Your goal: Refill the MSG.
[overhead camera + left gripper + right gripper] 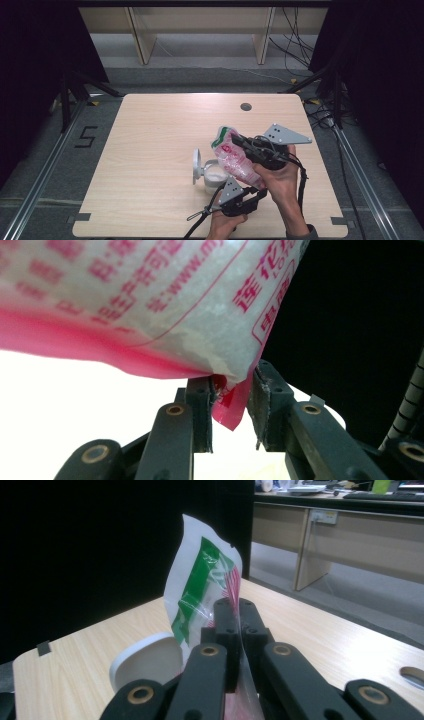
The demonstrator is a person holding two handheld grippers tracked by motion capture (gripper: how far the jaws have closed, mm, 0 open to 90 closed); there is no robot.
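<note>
A clear bag of white grains (235, 160) with pink print and a green top band hangs tilted above a white jar (214, 175) whose round lid (197, 165) stands flipped open to the left. My right gripper (239, 141) is shut on the bag's upper edge (200, 585), and in the right gripper view the jaws (237, 610) pinch the film, with the jar's lid (145, 665) below. My left gripper (260, 192) holds the bag's lower corner. The pink seam (230, 405) sits wedged between its jaws (232, 385), under the bulging bag (150, 305).
The wooden table (150, 130) has a round cable hole (245, 106) near its far edge, also seen at lower right (412, 675). Black curtains stand on both sides. A wooden desk frame (145, 35) and loose cables (295, 45) lie beyond.
</note>
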